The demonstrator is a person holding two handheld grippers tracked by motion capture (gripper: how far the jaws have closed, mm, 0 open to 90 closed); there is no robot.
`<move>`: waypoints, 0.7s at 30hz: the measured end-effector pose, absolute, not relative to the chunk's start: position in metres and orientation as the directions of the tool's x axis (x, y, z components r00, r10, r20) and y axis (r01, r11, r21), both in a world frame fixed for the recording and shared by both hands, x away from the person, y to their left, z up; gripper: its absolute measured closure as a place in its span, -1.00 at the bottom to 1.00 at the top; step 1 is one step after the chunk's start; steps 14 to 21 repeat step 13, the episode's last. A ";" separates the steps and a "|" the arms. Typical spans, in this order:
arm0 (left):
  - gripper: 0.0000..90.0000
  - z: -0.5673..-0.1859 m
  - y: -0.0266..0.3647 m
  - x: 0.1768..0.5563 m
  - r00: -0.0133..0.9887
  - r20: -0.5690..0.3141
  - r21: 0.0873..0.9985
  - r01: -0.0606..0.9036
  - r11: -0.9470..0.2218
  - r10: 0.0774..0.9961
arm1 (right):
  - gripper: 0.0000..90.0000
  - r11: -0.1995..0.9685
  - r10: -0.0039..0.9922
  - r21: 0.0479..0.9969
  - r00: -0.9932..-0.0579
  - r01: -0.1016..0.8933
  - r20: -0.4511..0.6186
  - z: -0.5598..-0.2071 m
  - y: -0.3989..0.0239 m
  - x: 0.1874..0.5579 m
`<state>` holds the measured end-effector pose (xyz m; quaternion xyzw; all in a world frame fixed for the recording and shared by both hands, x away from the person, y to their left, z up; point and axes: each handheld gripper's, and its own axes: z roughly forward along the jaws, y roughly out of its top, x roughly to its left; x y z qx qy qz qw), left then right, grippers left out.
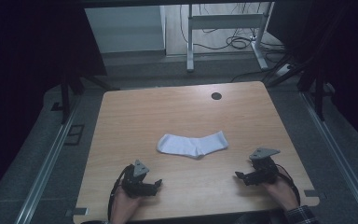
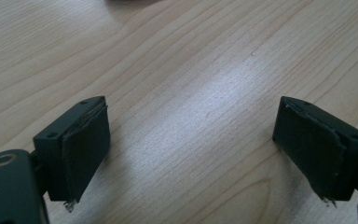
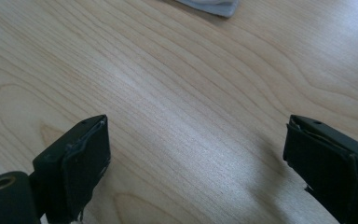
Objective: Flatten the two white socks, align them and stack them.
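- Lying flat near the middle of the wooden table (image 1: pixel 135 116), a white sock (image 1: pixel 192 144) stretches sideways with a slight bend, its cuff end toward the person's left and its toe end toward the right.
- The left gripper (image 1: pixel 154 185) rests low over the near edge of the table, held in the person's left hand (image 1: pixel 123 205), well apart from the sock and on the near-left side of it.
- In the left gripper view its jaws stand wide apart, bare wood grain between them, and the black pads (image 2: pixel 86 156) hold nothing.
- The right gripper (image 1: pixel 240 177) sits near the table's near-right corner, held in the right hand (image 1: pixel 282 192) with a plaid sleeve (image 1: pixel 300 215) behind it; a grey three-cornered plate rides on top.
- In the right gripper view its jaws are likewise spread wide over bare wood, and a corner of the sock (image 3: pixel 212 6) shows at the top edge, well clear of the pads (image 3: pixel 85 170).
- A dark round hole (image 1: pixel 216 96) marks the far side of the tabletop.
- Beyond the table, a grey metal desk frame (image 1: pixel 223 28) stands on the floor with cables (image 1: pixel 235 43) around its feet.
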<state>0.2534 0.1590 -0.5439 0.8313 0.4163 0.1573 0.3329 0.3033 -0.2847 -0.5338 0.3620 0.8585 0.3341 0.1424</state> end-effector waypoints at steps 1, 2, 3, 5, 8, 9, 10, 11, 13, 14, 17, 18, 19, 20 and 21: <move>-0.75 -0.544 0.159 0.254 0.603 -0.019 0.685 0.589 -0.430 0.797 | -0.85 0.508 0.719 0.675 -0.695 0.535 0.010 -0.535 -0.284 0.304; -0.75 -0.544 0.159 0.254 0.602 -0.026 0.684 0.593 -0.426 0.798 | -0.86 0.510 0.718 0.673 -0.696 0.536 0.011 -0.537 -0.284 0.304; -0.75 -0.544 0.160 0.254 0.601 -0.031 0.683 0.596 -0.422 0.799 | -0.87 0.511 0.716 0.677 -0.698 0.529 0.006 -0.538 -0.284 0.304; -0.75 -0.544 0.160 0.254 0.601 -0.032 0.683 0.597 -0.422 0.798 | -0.88 0.501 0.720 0.687 -0.694 0.525 0.006 -0.539 -0.285 0.305; -0.75 -0.544 0.160 0.254 0.601 -0.033 0.683 0.597 -0.421 0.799 | -0.90 0.472 0.740 0.709 -0.673 0.524 0.005 -0.542 -0.284 0.305; -0.75 -0.544 0.160 0.254 0.600 -0.034 0.683 0.598 -0.420 0.799 | -0.90 0.471 0.740 0.709 -0.672 0.525 0.006 -0.542 -0.283 0.305; -0.75 -0.544 0.160 0.254 0.600 -0.033 0.682 0.598 -0.421 0.799 | -0.90 0.471 0.740 0.709 -0.672 0.525 0.007 -0.542 -0.283 0.305; -0.75 -0.544 0.160 0.254 0.600 -0.033 0.682 0.598 -0.421 0.799 | -0.90 0.471 0.741 0.709 -0.672 0.525 0.005 -0.543 -0.283 0.304; -0.75 -0.544 0.160 0.254 0.600 -0.034 0.682 0.598 -0.420 0.799 | -0.90 0.471 0.741 0.709 -0.671 0.525 0.004 -0.542 -0.283 0.304; -0.75 -0.544 0.160 0.254 0.600 -0.034 0.682 0.598 -0.420 0.799 | -0.90 0.471 0.741 0.709 -0.671 0.525 0.004 -0.542 -0.283 0.304; -0.75 -0.544 0.160 0.254 0.600 -0.034 0.682 0.598 -0.420 0.799 | -0.90 0.471 0.741 0.709 -0.671 0.525 0.004 -0.542 -0.283 0.304; -0.75 -0.544 0.160 0.254 0.600 -0.034 0.682 0.598 -0.420 0.799 | -0.90 0.471 0.741 0.709 -0.671 0.525 0.004 -0.542 -0.283 0.304; -0.75 -0.544 0.160 0.254 0.600 -0.034 0.682 0.598 -0.420 0.799 | -0.90 0.471 0.741 0.709 -0.671 0.525 0.004 -0.542 -0.283 0.304; -0.75 -0.544 0.160 0.254 0.600 -0.034 0.682 0.598 -0.420 0.799 | -0.90 0.471 0.741 0.709 -0.671 0.525 0.004 -0.542 -0.283 0.304; -0.75 -0.544 0.160 0.254 0.600 -0.034 0.682 0.598 -0.420 0.799 | -0.90 0.471 0.741 0.709 -0.671 0.525 0.004 -0.542 -0.283 0.304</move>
